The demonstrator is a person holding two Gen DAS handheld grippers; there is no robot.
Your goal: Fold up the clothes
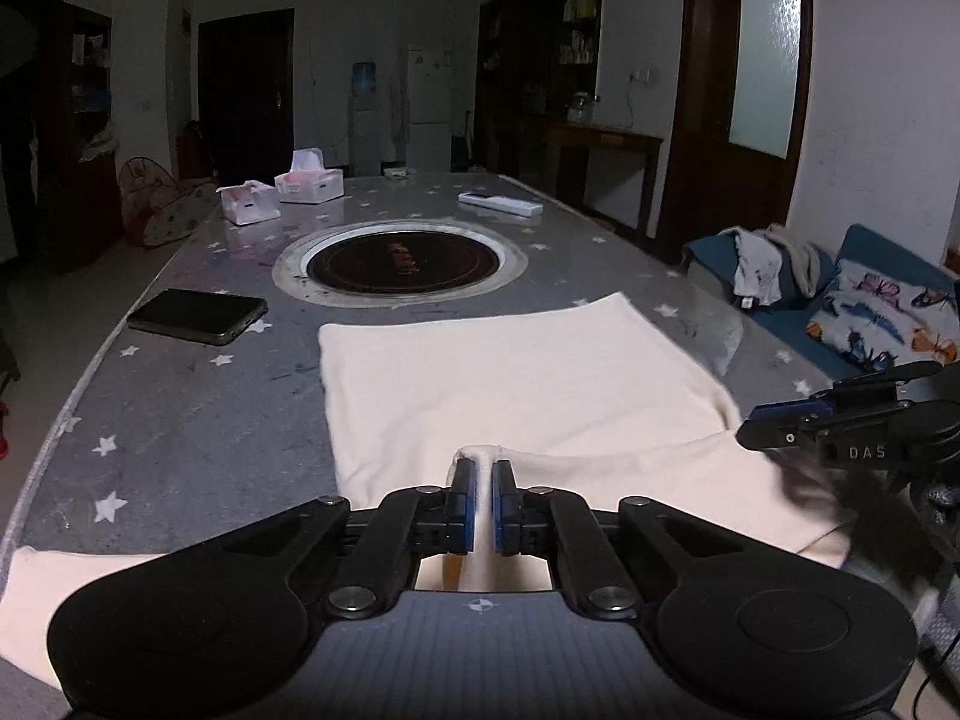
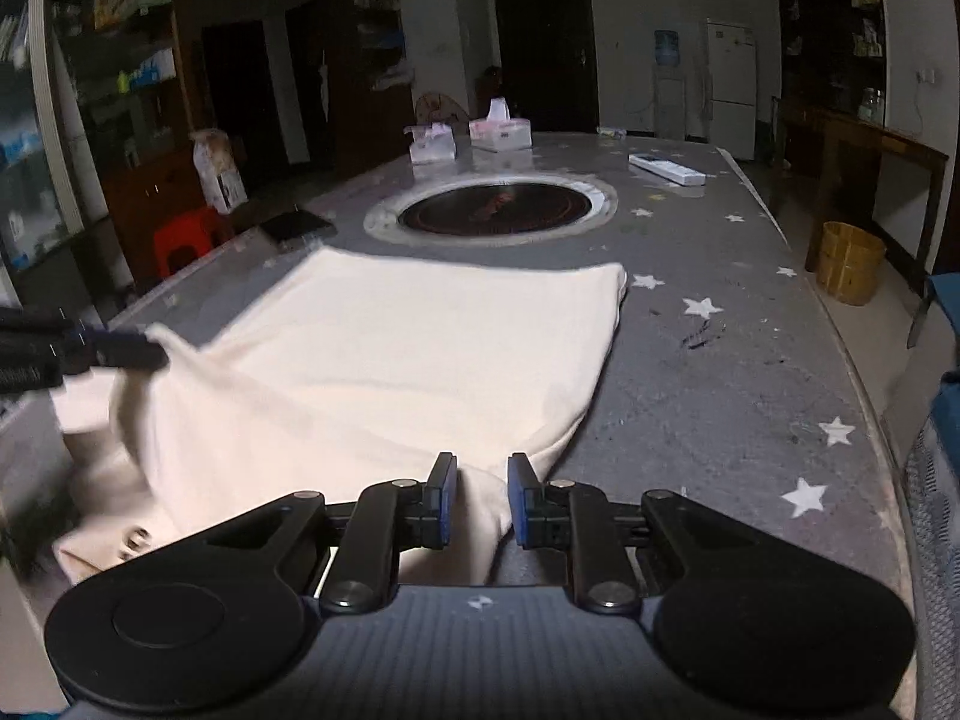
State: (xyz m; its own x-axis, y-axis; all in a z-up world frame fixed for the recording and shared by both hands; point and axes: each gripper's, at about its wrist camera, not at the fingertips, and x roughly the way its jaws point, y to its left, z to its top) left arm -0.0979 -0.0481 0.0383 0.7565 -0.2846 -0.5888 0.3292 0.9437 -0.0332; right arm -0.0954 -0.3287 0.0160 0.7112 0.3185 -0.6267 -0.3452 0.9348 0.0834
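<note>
A cream garment point(image 1: 510, 372) lies spread on the grey star-patterned table point(image 1: 198, 420); it also shows in the right wrist view point(image 2: 384, 354). My left gripper point(image 1: 483, 471) is shut on a raised fold at the garment's near edge. It also shows at the left of the right wrist view point(image 2: 120, 351), pinching the cloth. My right gripper point(image 2: 480, 480) has its jaws slightly apart with the garment's near right corner between them; whether the pads press the cloth is unclear. It shows at the right of the left wrist view point(image 1: 774, 420), at the garment's right edge.
A round black cooktop point(image 1: 401, 264) is set into the table's middle. A phone point(image 1: 198, 315) lies at the left, two tissue boxes point(image 1: 309, 183) and a white remote point(image 1: 501, 204) at the far end. A blue sofa with clothes point(image 1: 840, 294) stands right. A wooden bucket point(image 2: 849, 264) sits on the floor.
</note>
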